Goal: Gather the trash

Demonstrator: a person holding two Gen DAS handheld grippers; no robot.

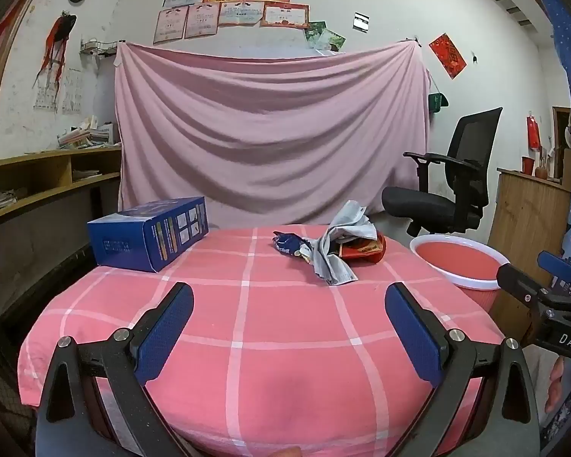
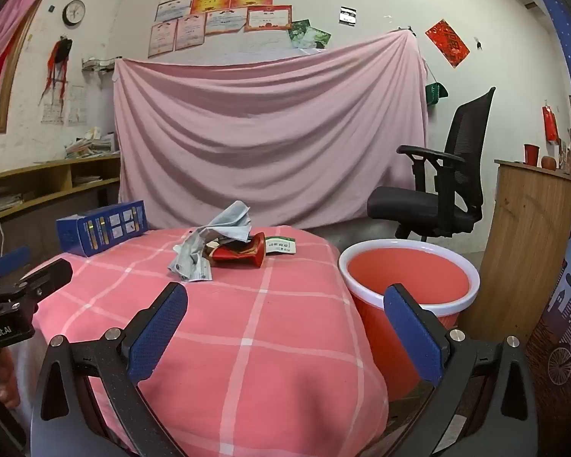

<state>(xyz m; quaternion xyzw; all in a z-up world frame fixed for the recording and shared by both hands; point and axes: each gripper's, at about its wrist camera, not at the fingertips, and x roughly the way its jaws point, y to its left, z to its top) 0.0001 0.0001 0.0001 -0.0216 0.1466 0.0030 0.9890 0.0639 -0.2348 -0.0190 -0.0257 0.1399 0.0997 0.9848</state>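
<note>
A small heap of trash lies at the far side of the pink checked tablecloth (image 1: 285, 323): a crumpled grey paper (image 1: 340, 243) (image 2: 209, 243), a red wrapper (image 1: 363, 251) (image 2: 240, 253), a dark blue wrapper (image 1: 285, 243) and a small white-green packet (image 2: 281, 245). A red bucket with a white rim (image 1: 460, 259) (image 2: 407, 278) stands right of the table. My left gripper (image 1: 289, 297) is open over the near middle of the cloth, well short of the heap. My right gripper (image 2: 285, 297) is open near the table's right edge beside the bucket. Nothing is between either pair of fingers.
A blue carton (image 1: 148, 234) (image 2: 102, 232) lies at the table's far left. A black office chair (image 1: 449, 182) stands behind the bucket, a wooden cabinet (image 2: 529, 236) at the right. Shelves (image 1: 38, 186) run along the left wall; a pink sheet (image 1: 270, 133) hangs behind.
</note>
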